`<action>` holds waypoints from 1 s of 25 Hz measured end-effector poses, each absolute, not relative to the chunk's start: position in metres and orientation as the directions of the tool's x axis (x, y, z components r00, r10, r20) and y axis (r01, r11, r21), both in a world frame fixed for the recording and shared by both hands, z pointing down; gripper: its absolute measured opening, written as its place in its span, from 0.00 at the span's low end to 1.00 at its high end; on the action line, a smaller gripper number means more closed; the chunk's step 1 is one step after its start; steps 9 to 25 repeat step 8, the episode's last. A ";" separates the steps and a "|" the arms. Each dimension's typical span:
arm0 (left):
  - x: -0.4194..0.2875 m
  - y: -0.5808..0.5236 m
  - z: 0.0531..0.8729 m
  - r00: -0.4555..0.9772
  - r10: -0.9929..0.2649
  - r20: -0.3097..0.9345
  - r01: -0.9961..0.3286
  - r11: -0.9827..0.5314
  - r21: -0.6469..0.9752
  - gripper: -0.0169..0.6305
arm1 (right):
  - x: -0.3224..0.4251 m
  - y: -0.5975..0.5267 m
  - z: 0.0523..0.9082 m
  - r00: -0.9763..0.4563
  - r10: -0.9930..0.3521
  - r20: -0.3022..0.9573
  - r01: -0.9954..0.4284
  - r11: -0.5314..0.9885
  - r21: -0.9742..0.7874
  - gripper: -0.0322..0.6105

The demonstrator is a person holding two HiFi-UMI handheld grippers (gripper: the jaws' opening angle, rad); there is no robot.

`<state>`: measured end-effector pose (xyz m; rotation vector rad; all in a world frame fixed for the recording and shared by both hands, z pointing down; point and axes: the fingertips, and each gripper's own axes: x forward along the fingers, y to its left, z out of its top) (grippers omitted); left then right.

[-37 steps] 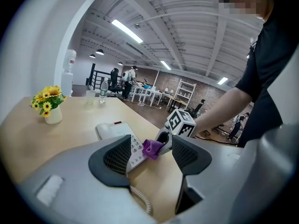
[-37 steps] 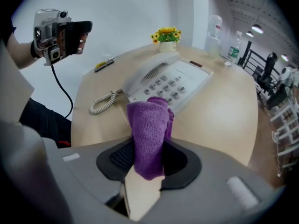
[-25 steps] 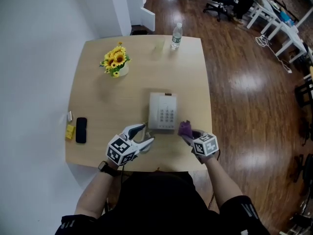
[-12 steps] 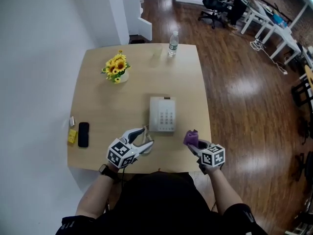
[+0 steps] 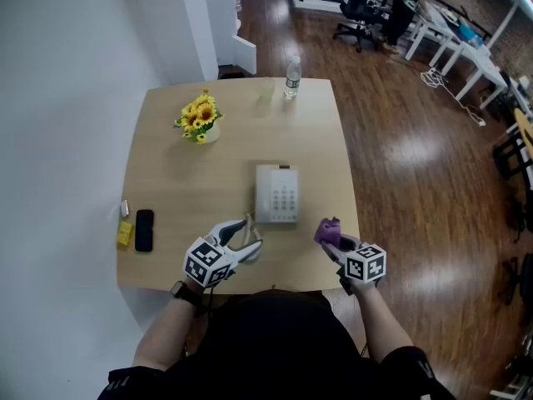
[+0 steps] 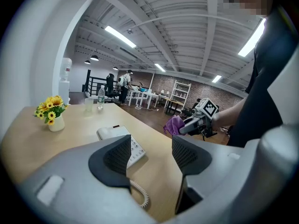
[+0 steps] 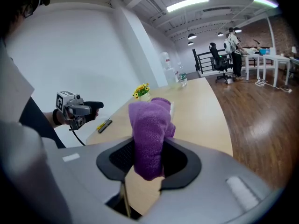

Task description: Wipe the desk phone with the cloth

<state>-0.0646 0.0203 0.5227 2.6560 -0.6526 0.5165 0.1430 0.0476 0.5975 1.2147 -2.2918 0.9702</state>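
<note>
Backed off since a second ago: right tongs (image 5: 335,242) and purple cloth (image 5: 328,230), away from the near right corner of the desk phone (image 5: 276,194) and out toward the near right edge of the desk (image 5: 166,182). Right of mid-desk, the white desk phone, keypad up, touched by nothing. Just off its near left corner, the left tongs (image 5: 248,235), spread wide and empty, above the coiled cord (image 6: 140,194). Pinched upright in the right tongs, clear of the phone, the cloth. Reads as a pause before wiping, with no contact yet. Next, probably: carry the cloth forward and left, lower onto the keypad, press lightly and sweep, bracing the phone with the left tongs against sliding.
</note>
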 end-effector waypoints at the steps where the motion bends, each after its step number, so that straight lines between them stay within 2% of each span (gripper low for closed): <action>1: -0.065 0.020 0.523 0.828 -0.370 0.422 -0.499 -0.829 0.251 0.44 | 0.143 0.047 0.596 -0.559 -0.576 0.596 -0.829 0.392 -0.399 0.29; 25: -0.068 0.020 0.527 0.825 -0.376 0.422 -0.505 -0.825 0.254 0.44 | 0.140 0.040 0.588 -0.563 -0.592 0.577 -0.827 0.404 -0.391 0.29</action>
